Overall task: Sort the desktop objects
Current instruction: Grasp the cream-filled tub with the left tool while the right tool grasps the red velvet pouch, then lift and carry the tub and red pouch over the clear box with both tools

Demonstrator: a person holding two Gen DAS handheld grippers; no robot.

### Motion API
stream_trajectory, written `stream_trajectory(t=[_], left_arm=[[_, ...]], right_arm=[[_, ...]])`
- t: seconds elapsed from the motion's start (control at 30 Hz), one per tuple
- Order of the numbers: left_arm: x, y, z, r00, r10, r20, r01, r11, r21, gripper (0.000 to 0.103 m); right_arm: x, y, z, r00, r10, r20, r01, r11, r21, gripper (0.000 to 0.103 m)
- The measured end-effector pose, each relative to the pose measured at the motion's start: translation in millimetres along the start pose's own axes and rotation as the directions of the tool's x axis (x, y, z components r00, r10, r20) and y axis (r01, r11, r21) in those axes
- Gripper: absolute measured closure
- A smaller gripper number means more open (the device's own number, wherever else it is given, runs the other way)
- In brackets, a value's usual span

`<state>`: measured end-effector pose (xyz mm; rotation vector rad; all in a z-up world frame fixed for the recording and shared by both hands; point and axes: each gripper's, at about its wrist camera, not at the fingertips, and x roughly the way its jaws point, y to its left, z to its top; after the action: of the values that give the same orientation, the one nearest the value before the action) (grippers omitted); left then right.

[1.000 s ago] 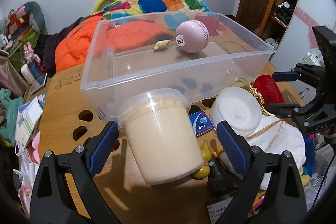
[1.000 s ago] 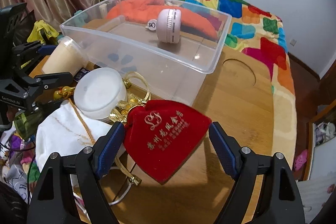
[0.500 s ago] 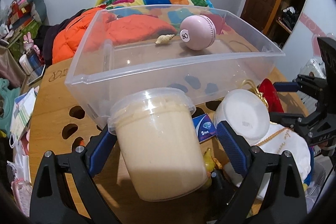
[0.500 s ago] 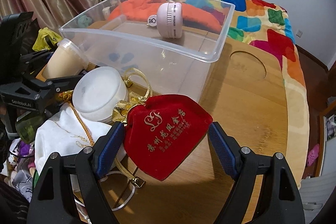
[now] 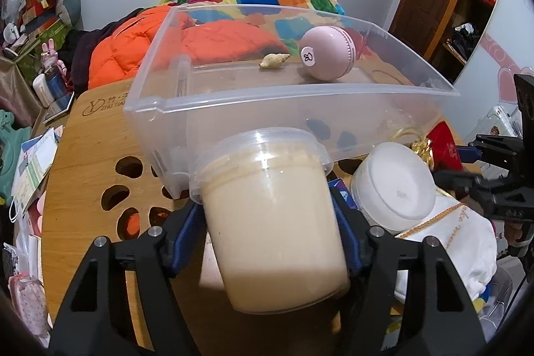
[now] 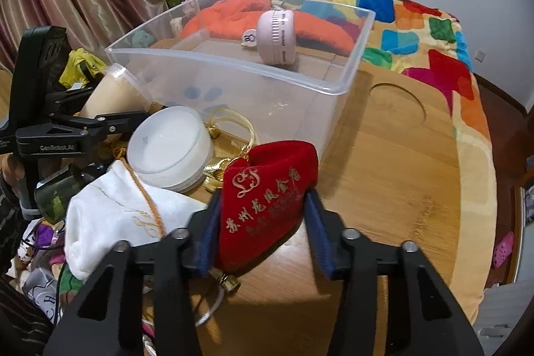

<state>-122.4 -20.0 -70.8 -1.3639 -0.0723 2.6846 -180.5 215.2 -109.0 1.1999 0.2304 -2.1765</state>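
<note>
Left tongs (image 5: 270, 239) are closing on the cream tub (image 5: 270, 222), pads against its sides; it stands near the bench's (image 6: 400, 189) middle, just before the clear bin (image 5: 300, 109), long axis tilted, lid toward the bin. Right tongs (image 6: 262, 229) are closing on the red pouch (image 6: 267, 199), bunching it. Advice: confirm both grips are firm before lifting; clear the bin's rim.

Looking steeply down from each gripper, close over the wooden table (image 6: 393, 155), toward the clear bin (image 5: 300, 109) (image 6: 233, 79) and white jar (image 5: 393, 186) (image 6: 170, 145), both shared.
</note>
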Motion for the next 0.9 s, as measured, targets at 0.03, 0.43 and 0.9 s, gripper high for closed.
stream_trajectory(t=[0.03,0.43,0.9], left_arm=[[-1,0,-1,1.0,-0.001,0.003,0.001,1.0,-0.001,0.035],[-9,8,-5,1.0,-0.02,0.021,0.021,0.999,-0.047,0.046],[-30,7,-8,0.997,0.017,0.071,-0.015,0.999,-0.036,0.046]], right_arm=[[-1,-2,0,1.0,0.007,-0.001,-0.007,1.0,0.006,0.069],[-25,-2,-5,0.998,0.025,0.062,-0.027,0.999,0.035,0.087],[-55,14,-1,0.992,0.008,0.13,-0.004,1.0,-0.028,0.09]])
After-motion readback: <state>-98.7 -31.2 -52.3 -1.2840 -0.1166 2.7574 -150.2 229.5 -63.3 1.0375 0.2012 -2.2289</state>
